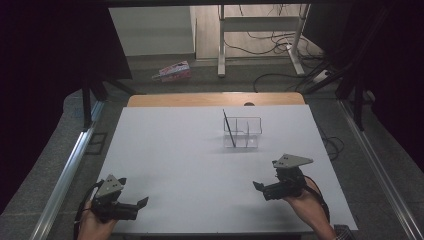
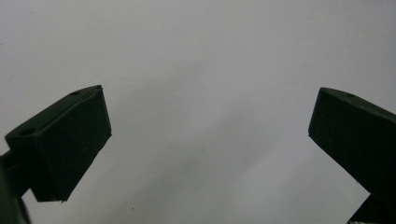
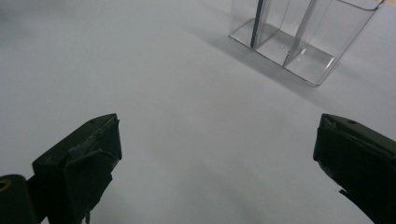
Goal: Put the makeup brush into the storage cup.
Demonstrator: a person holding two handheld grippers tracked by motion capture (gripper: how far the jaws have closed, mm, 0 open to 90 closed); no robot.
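Observation:
A clear plastic holder (image 1: 243,132) with several compartments stands right of the middle of the white table (image 1: 175,150). A thin dark stick (image 1: 228,127) leans upright in its left compartment. In the right gripper view the holder (image 3: 303,42) and the stick (image 3: 257,18) lie ahead at the upper right. My left gripper (image 1: 134,194) rests near the front left edge, open, with only bare table between its jaws (image 2: 210,135). Off to the front right, my right gripper (image 1: 264,176) is open too, holding nothing (image 3: 217,154).
A wooden strip (image 1: 215,99) borders the table's far edge. Metal rails (image 1: 65,170) (image 1: 380,170) run along both sides. On the floor behind lie a colourful box (image 1: 172,71), desk legs (image 1: 221,45) and cables (image 1: 280,45).

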